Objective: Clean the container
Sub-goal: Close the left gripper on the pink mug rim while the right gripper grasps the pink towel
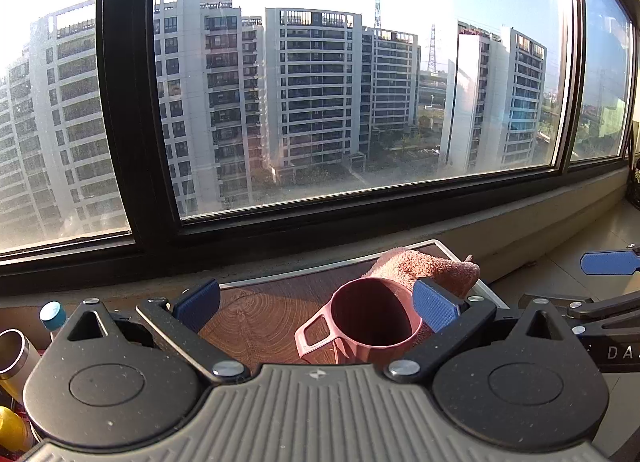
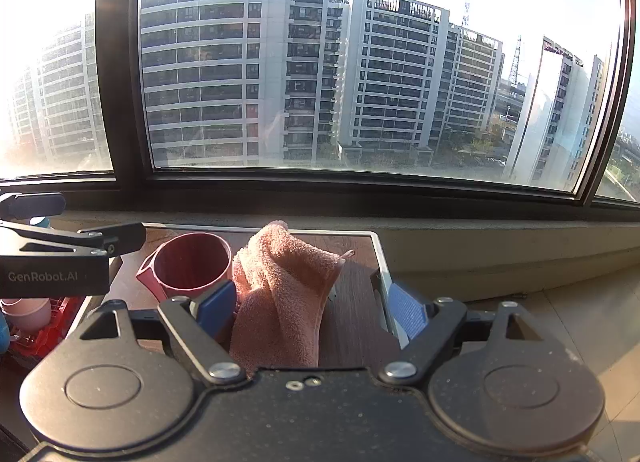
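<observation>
A pink cup (image 1: pixel 372 322) with a side handle stands upright on a wooden tray (image 1: pixel 256 318). My left gripper (image 1: pixel 316 302) is open around it, the cup close to the right finger (image 1: pixel 434 304). Behind the cup lies a crumpled pink towel (image 1: pixel 424 266). In the right wrist view the towel (image 2: pixel 280 286) lies between the open fingers of my right gripper (image 2: pixel 312 308), nearer the left pad (image 2: pixel 216 308). The cup (image 2: pixel 188 266) stands left of the towel, beside the left gripper's body (image 2: pixel 56 258).
The tray's metal rim (image 2: pixel 382 262) runs along the right, against a stone window sill (image 2: pixel 480 238) under a large window. A steel flask (image 1: pixel 14 358), a blue-capped bottle (image 1: pixel 54 316) and a yellow item (image 1: pixel 12 430) stand left. A red rack (image 2: pixel 40 334) holds pale cups.
</observation>
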Tool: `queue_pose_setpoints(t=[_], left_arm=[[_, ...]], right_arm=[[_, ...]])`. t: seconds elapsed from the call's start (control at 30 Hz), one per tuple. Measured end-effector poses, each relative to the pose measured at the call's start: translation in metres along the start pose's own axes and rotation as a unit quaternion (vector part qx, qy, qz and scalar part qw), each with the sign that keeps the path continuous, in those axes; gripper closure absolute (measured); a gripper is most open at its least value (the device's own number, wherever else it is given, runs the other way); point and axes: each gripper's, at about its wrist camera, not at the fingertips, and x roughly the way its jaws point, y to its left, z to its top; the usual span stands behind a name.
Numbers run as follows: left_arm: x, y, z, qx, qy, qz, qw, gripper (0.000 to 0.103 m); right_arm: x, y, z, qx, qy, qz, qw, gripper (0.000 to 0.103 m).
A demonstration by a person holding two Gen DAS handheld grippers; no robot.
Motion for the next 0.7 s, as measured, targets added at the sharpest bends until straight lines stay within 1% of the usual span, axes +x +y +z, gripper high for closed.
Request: queue_pose_setpoints(t=[0.07, 0.17, 0.23, 0.3, 0.4, 0.53, 0.57, 0.7], left_arm=[[0.006, 0.002, 0.003, 0.014, -0.001, -0.002, 0.9999, 0.0], [0.013, 0.0, 0.005, 0.05, -0.006, -0.007, 0.9987, 0.0], [0.017, -0.002, 0.005, 0.067, -0.008, -0.014, 0.9976, 0.0], [0.022, -0.002, 0.004, 0.075, -0.005, -0.021, 0.997, 0.0], [0.028, 0.0, 0.003, 0.08, 0.003, -0.035, 0.9962, 0.0], [0.035, 0.001, 0.002, 0.086, 0.013, -0.052, 0.9948, 0.0], [0.038, 0.001, 0.0, 0.088, 0.021, -0.059, 0.9942, 0.0], [0.048, 0.003, -0.007, 0.113, 0.047, -0.098, 0.9875, 0.0]], right_arm=[[0.004, -0.002, 0.002, 0.005, 0.01, 0.006, 1.0, 0.02], [0.014, -0.008, 0.007, 0.021, 0.024, 0.012, 0.999, 0.02], [0.018, -0.008, 0.01, 0.014, 0.027, 0.006, 1.0, 0.02], [0.023, -0.009, 0.013, 0.002, 0.026, 0.0, 1.0, 0.02], [0.031, -0.011, 0.016, -0.004, 0.028, 0.0, 1.0, 0.02], [0.046, -0.007, 0.014, -0.021, 0.015, 0.0, 1.0, 0.02], [0.05, -0.008, 0.013, -0.025, 0.015, -0.003, 1.0, 0.02], [0.071, -0.01, 0.008, -0.039, 0.034, 0.0, 0.999, 0.02]])
